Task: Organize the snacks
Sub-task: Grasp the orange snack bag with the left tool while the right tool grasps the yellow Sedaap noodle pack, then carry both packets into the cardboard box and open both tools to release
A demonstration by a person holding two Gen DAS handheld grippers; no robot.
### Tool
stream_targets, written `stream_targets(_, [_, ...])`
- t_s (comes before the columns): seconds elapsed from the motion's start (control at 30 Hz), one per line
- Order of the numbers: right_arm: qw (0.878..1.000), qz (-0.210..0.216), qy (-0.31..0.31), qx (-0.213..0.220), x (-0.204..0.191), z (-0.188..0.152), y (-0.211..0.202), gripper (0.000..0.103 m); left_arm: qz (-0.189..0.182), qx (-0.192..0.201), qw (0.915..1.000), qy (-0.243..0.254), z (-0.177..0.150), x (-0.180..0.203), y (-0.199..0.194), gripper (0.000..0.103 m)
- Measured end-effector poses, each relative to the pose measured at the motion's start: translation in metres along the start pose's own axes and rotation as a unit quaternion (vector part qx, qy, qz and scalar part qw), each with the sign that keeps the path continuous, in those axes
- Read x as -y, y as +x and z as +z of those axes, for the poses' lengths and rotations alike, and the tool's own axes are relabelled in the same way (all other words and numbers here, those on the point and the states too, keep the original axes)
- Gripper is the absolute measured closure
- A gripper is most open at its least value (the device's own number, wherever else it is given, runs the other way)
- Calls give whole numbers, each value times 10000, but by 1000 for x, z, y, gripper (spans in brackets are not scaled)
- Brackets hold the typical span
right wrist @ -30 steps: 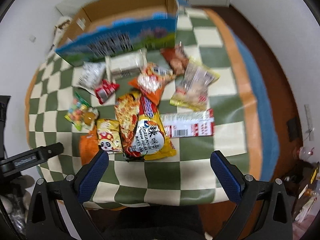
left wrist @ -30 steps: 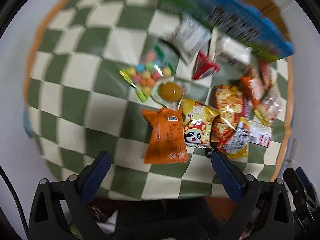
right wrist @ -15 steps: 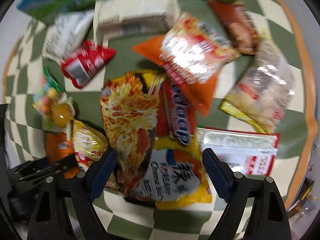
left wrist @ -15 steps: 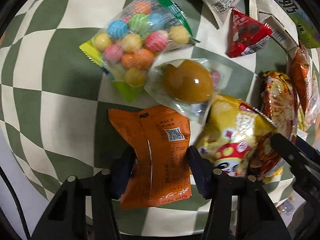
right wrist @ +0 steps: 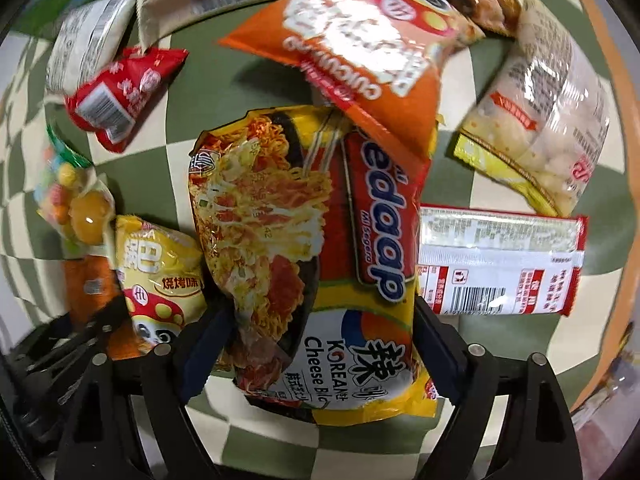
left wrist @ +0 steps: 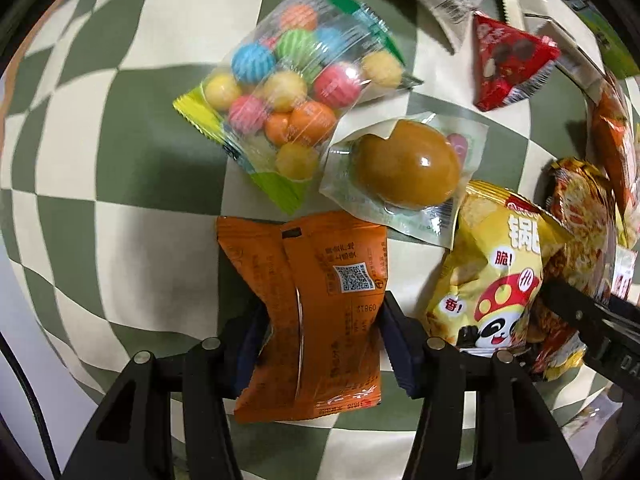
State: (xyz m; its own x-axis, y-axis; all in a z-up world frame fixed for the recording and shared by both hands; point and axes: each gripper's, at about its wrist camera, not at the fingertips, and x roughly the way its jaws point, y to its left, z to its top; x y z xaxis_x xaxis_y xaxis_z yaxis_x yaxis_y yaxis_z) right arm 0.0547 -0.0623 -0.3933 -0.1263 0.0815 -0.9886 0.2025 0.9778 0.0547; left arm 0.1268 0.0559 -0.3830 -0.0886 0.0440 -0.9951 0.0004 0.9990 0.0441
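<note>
A: Left gripper [left wrist: 322, 332] state?
B: Fingers [left wrist: 248, 344] pinching the orange snack packet [left wrist: 316, 300] from both sides, packet creased at the waist. It lies barcode side up on the checkered cloth [left wrist: 100, 208] covering the desk, near the desk's front edge.

A: What's around it?
B: Bag of coloured candy balls [left wrist: 288, 100] just behind it, the vacuum-packed brown egg [left wrist: 408, 168] overlapping that bag's corner and touching the orange packet's top edge. Yellow panda snack bag [left wrist: 492, 280] just beside it on the right. Red triangular packet [left wrist: 508, 64] further back.

A: Right gripper [right wrist: 318, 356]?
B: Its fingers [right wrist: 204, 348] are pressed against both sides of the noodle packs: the yellow Korean cheese noodle pack [right wrist: 360, 344] with a second noodle pack [right wrist: 260, 216] lying on top of its left half. Both sit between the fingers, edges bulging. Counting it as a grip on the yellow one.

A: Neighbours there?
B: Red-and-white flat packet [right wrist: 500, 264] touching the right finger side. Orange-white snack bag [right wrist: 360, 40] overlaps the noodle packs' far end. Clear bag with pale pieces [right wrist: 540, 120] toward the desk's right edge. The left gripper's black frame shows at lower left, close by
</note>
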Motion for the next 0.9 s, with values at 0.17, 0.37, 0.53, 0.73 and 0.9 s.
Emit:
stream_targets(0.17, [9995, -109, 95, 291, -11, -17, -5, 23, 7, 98, 9999, 84, -20, -11, -3, 53])
stream_targets(0.37, [9984, 33, 425, 365, -9, -36, -10, 23, -189, 193, 9994, 211, -54, -46, -13, 53])
stream_targets(0.53, [9949, 313, 751, 594, 2, -42, -25, 23, -507, 398, 9974, 313, -75, -72, -32, 54])
stream_targets(0.73, [9876, 812, 896, 998, 3, -57, -68, 23, -987, 808, 9907, 466, -72, -87, -72, 54])
stream_targets(0.9, [9776, 1226, 825, 1497, -11, -58, -141, 23, -1461, 1168, 9808, 552, -49, -87, -137, 54])
